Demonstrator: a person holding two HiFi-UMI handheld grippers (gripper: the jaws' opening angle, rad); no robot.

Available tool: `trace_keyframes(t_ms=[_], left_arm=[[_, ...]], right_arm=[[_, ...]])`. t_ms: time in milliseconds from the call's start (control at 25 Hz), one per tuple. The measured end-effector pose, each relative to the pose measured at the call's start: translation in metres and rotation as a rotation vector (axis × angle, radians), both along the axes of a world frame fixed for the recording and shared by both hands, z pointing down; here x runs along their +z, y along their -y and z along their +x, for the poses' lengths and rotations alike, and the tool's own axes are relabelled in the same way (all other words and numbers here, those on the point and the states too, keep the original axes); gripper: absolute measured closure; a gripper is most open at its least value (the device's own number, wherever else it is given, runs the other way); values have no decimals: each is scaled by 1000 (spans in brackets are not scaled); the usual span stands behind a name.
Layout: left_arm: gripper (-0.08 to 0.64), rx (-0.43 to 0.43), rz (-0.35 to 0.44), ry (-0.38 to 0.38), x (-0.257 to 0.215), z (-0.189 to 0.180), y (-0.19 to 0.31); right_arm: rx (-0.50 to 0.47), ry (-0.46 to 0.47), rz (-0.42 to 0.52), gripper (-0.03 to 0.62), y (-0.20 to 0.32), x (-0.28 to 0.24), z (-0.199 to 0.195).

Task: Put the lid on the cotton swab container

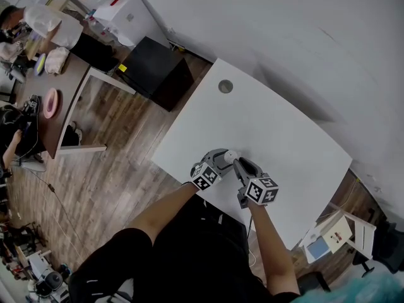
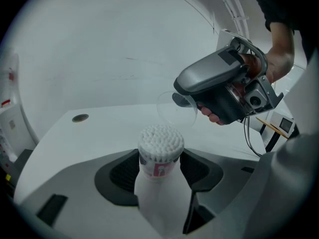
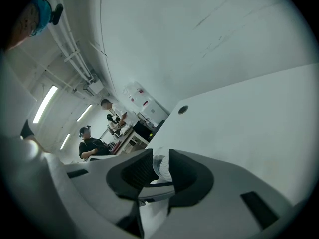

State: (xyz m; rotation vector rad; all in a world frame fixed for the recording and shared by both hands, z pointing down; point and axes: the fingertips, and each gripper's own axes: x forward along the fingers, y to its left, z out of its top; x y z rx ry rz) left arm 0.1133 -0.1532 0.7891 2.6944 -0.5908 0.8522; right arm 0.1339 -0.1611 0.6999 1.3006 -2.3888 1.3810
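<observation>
Left gripper (image 1: 219, 158), right gripper (image 1: 240, 166) over white table (image 1: 284, 131); wooden floor (image 1: 120, 169) beyond.

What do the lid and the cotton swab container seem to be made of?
The lid: probably clear glossy plastic; the table shows through it. The cotton swab container: likely plastic, whitish with a printed label; finish blurred. The swabs: fluffy white cotton tips.

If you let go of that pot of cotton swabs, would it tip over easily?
Maybe. The cotton swab container looks tall and narrow, so a bump could tip it, though the left gripper clamps it now. It is probably light, being packed with fluffy swabs. Its top is open, so they could spill.
</observation>
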Motion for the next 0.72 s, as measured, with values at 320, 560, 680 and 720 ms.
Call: trace_keyframes(t_ms=[320, 560, 680, 720], left_arm=[[299, -2, -4, -17, 0, 1, -1], [299, 2, -9, -21, -1, 3, -2], [299, -3, -1, -27, -2, 3, 0], [298, -4, 0, -28, -2, 3, 0]], right_arm=[[-77, -62, 8, 483, 3, 8, -22], [-110, -127, -4, 483, 4, 22, -31], [-108, -165, 2, 488, 6, 25, -33], [-120, -194, 10, 489, 5, 25, -34]])
